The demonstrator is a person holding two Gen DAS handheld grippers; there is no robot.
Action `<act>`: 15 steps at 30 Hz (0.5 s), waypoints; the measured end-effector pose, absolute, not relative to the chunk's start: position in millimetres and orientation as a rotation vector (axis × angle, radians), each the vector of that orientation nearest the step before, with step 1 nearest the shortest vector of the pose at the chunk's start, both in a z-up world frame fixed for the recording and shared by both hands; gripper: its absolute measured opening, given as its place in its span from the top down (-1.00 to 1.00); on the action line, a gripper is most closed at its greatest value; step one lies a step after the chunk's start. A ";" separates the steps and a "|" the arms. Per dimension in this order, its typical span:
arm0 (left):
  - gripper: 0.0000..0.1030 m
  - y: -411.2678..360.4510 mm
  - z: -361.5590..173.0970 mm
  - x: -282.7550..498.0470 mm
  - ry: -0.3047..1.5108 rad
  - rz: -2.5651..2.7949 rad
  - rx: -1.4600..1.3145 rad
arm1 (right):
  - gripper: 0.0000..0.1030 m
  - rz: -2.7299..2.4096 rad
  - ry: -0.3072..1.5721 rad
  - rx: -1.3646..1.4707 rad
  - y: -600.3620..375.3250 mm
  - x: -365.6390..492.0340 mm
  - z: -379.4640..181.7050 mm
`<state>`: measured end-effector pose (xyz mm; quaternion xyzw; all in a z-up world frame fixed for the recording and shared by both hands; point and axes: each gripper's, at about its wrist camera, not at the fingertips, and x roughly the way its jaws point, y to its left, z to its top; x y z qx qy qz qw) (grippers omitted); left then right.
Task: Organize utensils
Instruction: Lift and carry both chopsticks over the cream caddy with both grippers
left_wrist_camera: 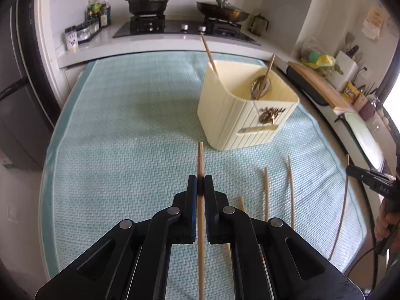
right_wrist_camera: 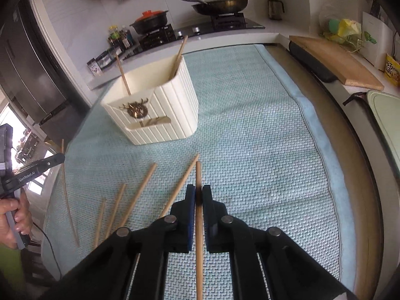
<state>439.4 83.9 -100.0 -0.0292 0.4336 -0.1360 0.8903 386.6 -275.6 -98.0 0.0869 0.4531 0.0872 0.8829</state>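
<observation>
Holding one chopstick in each gripper: my left gripper (left_wrist_camera: 200, 185) is pinched on a wooden chopstick (left_wrist_camera: 200, 160) that runs lengthwise between its pads, and my right gripper (right_wrist_camera: 198, 195) is pinched the same way on another chopstick (right_wrist_camera: 198, 175). Both sticks sit above the pale blue woven mat (left_wrist_camera: 125, 130) that covers the desk. Ahead stands the cream ribbed utensil holder (left_wrist_camera: 240, 122); I see two chopsticks leaning in it, one at its far corner (left_wrist_camera: 208, 52) and one (left_wrist_camera: 268, 68) beside a metal spoon (left_wrist_camera: 260, 88). Loose chopsticks (right_wrist_camera: 140, 192) lie on the mat, between my two grippers and well apart from the holder. From the right wrist view I can see a hand (right_wrist_camera: 12, 215) gripping the left tool's handle. Behind the mat are a stove (left_wrist_camera: 185, 28), a black pot with an orange lid (left_wrist_camera: 148, 1) and a lidded pan (left_wrist_camera: 222, 10)
</observation>
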 end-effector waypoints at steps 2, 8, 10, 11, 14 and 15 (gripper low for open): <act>0.93 86.0 -87.6 431.4 0.867 -0.283 -0.071 | 0.88 0.186 0.906 0.179 -275.3 375.6 -81.7; 0.93 97.9 -61.2 418.4 0.808 -0.299 -0.103 | 0.88 0.210 0.824 0.176 -259.1 344.2 -61.6; 0.93 98.0 -55.1 412.6 0.792 -0.299 -0.112 | 0.88 0.215 0.799 0.166 -256.8 341.7 -56.9; 0.93 98.4 -52.1 410.8 0.783 -0.297 -0.113 | 0.88 0.219 0.786 0.162 -255.8 338.8 -54.9; 0.93 97.3 -46.2 408.4 0.767 -0.296 -0.119 | 0.88 0.222 0.743 0.149 -252.8 331.5 -43.8; 0.93 96.8 -44.1 408.0 0.763 -0.297 -0.120 | 0.89 0.222 0.728 0.145 -251.9 329.7 -40.2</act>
